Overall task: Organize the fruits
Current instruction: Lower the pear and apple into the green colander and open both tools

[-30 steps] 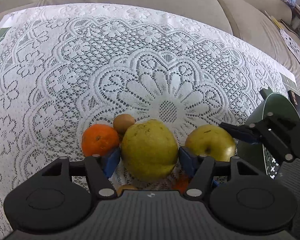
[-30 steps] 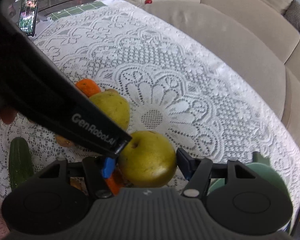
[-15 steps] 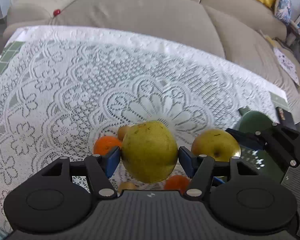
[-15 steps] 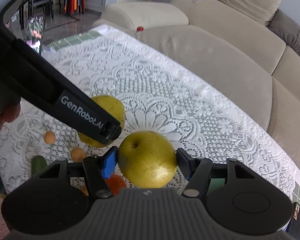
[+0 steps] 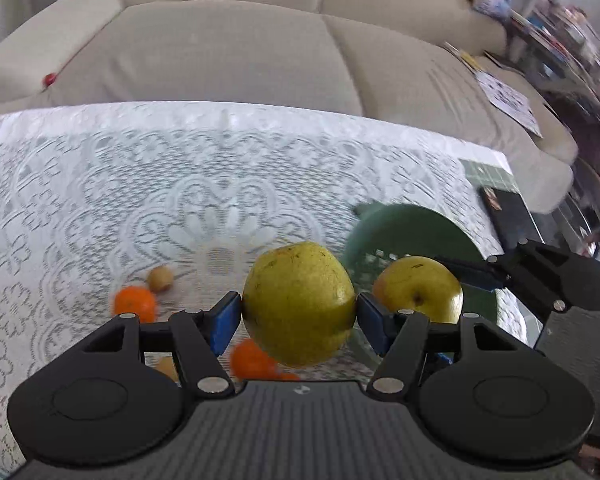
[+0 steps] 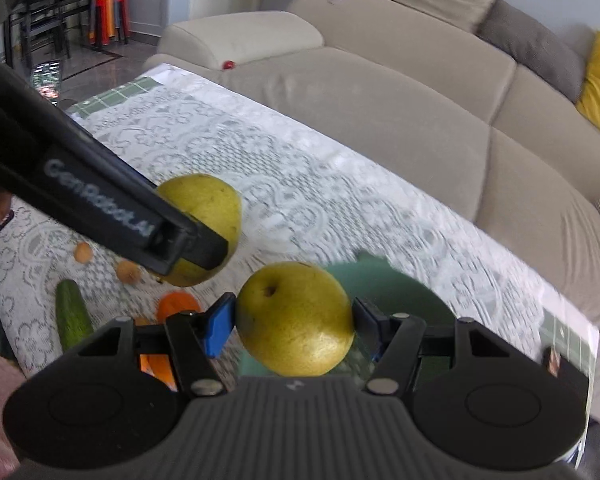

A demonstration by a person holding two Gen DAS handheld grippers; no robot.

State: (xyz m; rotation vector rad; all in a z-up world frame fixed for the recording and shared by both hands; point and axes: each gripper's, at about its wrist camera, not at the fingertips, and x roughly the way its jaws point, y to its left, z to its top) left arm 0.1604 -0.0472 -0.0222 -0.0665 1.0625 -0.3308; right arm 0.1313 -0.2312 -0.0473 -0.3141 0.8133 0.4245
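Pears fill both of your tongs. Your left gripper (image 5: 299,312) pinches one big yellow-green pear (image 5: 299,304) between its blue pads, up off the lace tablecloth (image 5: 100,200). Your right gripper (image 6: 292,322) pinches the other pear (image 6: 294,318) the same way, and it hangs over the near edge of the green basket (image 6: 400,292). That looks like the spot for the fruit, so you seem to be carrying both pears there to drop them in. Each pear is held at its wide middle, likely so it will not slip. Down on the cloth, two oranges (image 5: 135,303) and some small brown fruits (image 5: 161,278) wait, and a cucumber (image 6: 72,316) lies near the edge.
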